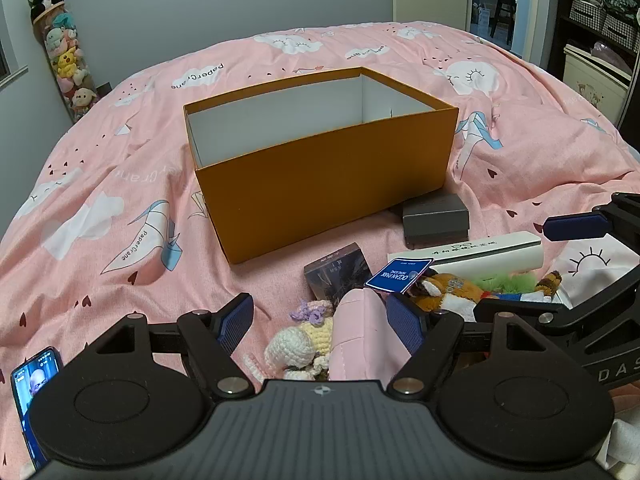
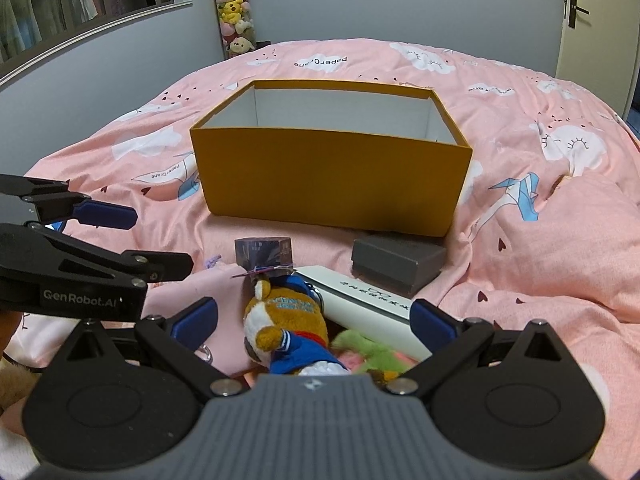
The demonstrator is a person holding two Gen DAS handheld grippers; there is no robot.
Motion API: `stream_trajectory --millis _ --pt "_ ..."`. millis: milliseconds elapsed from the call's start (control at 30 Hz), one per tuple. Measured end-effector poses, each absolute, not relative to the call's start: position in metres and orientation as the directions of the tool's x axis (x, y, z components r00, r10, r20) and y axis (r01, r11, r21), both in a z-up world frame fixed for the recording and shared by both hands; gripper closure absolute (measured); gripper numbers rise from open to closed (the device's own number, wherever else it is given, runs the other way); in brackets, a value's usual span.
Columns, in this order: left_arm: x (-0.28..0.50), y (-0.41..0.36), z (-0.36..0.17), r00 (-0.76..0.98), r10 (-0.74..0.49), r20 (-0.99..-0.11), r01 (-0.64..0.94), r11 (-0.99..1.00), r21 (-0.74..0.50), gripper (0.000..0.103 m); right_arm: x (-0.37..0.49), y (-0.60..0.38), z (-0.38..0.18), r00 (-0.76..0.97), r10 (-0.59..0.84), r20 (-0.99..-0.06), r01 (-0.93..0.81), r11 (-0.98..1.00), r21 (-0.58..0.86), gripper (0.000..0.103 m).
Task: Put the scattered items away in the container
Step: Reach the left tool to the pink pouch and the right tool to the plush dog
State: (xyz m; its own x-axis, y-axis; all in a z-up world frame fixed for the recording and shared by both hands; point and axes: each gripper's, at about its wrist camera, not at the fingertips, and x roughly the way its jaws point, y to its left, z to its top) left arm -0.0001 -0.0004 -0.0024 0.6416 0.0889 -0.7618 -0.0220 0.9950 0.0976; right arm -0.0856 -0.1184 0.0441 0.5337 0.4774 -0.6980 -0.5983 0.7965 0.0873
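An open orange box (image 1: 320, 172) with a white inside stands on the pink bed (image 1: 100, 200); it also shows in the right wrist view (image 2: 332, 176). My left gripper (image 1: 324, 324) is open, low over a crocheted doll (image 1: 298, 340) and a fold of quilt. My right gripper (image 2: 314, 320) is open around a fox plush in a blue jacket (image 2: 284, 328). The plush (image 1: 448, 290) carries a blue tag (image 1: 400, 276). Near it lie a dark card box (image 2: 264, 250), a grey box (image 2: 396, 262), a long white box (image 2: 360, 300) and a green fuzzy toy (image 2: 368, 350).
A phone (image 1: 34, 384) with a lit screen lies at the left gripper's left. A tube of plush toys (image 1: 68, 56) stands by the wall. Shelves with baskets (image 1: 600, 20) and a doorway are at the far right. The quilt bulges at the right (image 2: 560, 240).
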Motion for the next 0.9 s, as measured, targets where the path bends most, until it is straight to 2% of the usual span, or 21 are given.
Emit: stream_trajectory --millis 900 --pt "-0.0003 -0.0004 -0.002 0.641 0.088 -0.762 -0.023 0.995 0.095 0.016 -0.0851 -0.1196 0.0416 0.531 0.475 -0.701 -0.602 0.794 0.082 0.001"
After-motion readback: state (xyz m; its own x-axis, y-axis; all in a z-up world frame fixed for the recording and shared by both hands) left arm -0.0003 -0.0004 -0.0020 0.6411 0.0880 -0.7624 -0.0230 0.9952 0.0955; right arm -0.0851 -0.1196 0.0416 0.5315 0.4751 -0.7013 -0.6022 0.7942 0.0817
